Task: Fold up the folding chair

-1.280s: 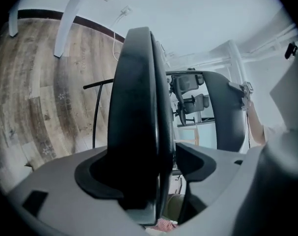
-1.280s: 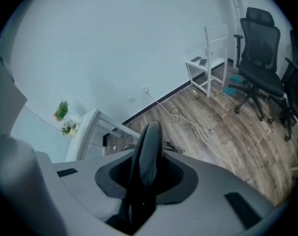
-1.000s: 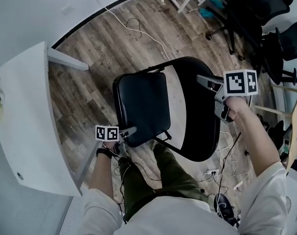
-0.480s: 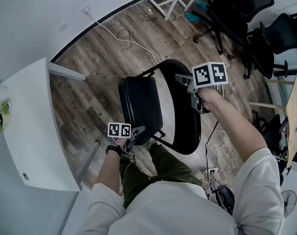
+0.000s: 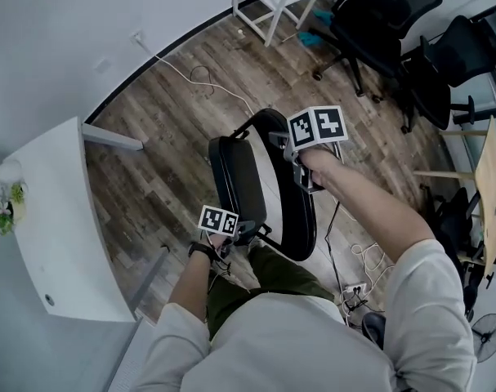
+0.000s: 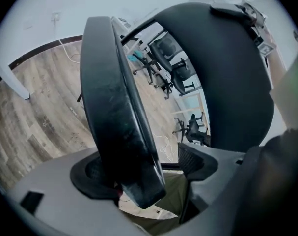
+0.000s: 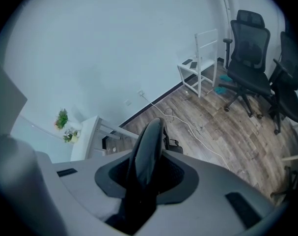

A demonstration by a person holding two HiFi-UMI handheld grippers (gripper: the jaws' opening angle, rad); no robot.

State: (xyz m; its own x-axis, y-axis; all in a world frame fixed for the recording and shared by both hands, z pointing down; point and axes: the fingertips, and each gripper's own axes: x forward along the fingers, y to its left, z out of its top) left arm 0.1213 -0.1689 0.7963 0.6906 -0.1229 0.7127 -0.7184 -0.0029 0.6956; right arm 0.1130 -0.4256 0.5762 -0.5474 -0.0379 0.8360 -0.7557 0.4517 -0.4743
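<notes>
wood floor (image 5: pixel 141 170), centre: folding chair (image 5: pixel 231 178) nearly folded, seat (image 6: pixel 114 107) tipped up close to backrest (image 5: pixel 301 227). left gripper (image 5: pixel 246 231): jaws wide, just been opening, seat's lower edge between them, unclamped; right gripper (image 5: pixel 278 137): jaws closed on backrest's top edge. white table (image 5: pixel 60 219) at left, office chairs (image 5: pixel 378 23) beyond.

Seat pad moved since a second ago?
Yes. The seat has swung up toward the backrest, away from the white table, now nearly edge-on.
</notes>
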